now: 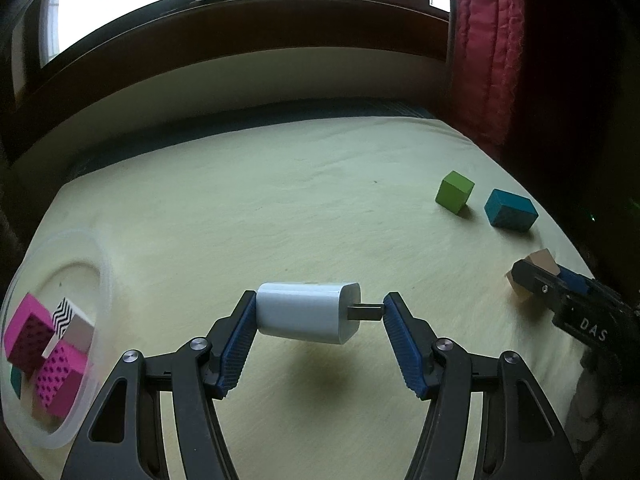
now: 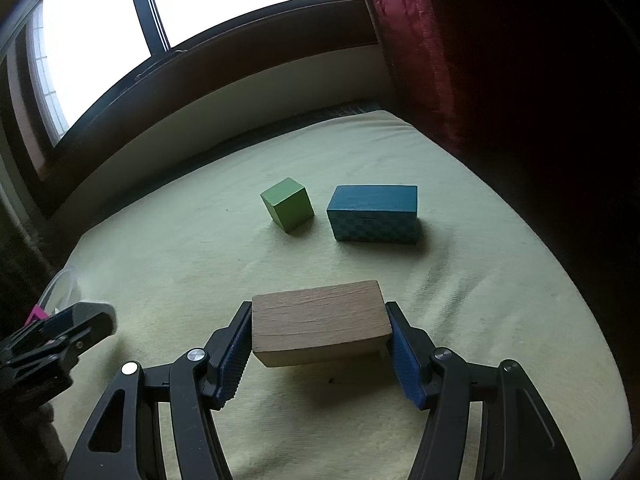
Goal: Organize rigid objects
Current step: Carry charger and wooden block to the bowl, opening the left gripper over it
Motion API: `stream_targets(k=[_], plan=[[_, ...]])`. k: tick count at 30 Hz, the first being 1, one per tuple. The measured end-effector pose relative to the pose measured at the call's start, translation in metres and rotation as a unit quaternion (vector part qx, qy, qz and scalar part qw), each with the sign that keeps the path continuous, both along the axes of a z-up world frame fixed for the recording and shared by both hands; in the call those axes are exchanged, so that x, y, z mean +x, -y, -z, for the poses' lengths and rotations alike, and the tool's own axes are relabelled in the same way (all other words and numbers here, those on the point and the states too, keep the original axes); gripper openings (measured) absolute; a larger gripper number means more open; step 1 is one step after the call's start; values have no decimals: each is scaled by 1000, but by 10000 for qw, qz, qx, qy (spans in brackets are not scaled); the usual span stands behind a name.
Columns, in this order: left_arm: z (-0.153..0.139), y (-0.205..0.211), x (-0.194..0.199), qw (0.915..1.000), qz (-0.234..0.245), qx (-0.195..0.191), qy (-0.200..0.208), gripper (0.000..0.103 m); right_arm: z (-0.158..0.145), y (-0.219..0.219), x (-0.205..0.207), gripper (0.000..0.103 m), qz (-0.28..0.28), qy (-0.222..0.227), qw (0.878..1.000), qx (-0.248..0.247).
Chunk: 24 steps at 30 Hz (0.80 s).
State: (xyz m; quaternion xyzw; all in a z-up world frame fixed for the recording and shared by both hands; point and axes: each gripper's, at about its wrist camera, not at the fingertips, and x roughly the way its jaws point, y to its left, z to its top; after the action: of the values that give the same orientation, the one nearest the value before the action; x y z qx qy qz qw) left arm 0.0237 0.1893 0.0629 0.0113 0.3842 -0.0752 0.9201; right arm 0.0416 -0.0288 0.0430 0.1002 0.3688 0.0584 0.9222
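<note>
My left gripper [image 1: 320,312] is shut on a white charger plug [image 1: 306,316], held lengthwise above the cloth, one pad on its body and the other on its metal prongs. My right gripper [image 2: 319,330] is shut on a plain wooden block [image 2: 318,322], lifted a little above the cloth. In the left wrist view the same right gripper [image 1: 532,280] shows at the right edge with the wooden block [image 1: 540,264]. A green cube [image 2: 288,204] and a teal block [image 2: 374,212] lie on the cloth beyond the wooden block.
A clear plastic tub [image 1: 96,308] at the left holds several pink dotted and patterned blocks [image 1: 56,368]. The pale yellow cloth [image 1: 280,208] covers the surface. A window sill and a red curtain [image 1: 488,60] stand behind. The left gripper's finger [image 2: 68,328] shows at the right wrist view's left edge.
</note>
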Motion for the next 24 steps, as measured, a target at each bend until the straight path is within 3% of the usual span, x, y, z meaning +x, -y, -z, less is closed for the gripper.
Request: stream_targets(k=[18, 24], plan=[[-9, -50, -24, 9988, -353, -298, 153, 64, -6, 3, -3, 66, 607, 24, 9970, -488], [-12, -80, -32, 9970, -612, -415, 214, 64, -19, -13, -16, 66, 473, 124, 9981, -365]])
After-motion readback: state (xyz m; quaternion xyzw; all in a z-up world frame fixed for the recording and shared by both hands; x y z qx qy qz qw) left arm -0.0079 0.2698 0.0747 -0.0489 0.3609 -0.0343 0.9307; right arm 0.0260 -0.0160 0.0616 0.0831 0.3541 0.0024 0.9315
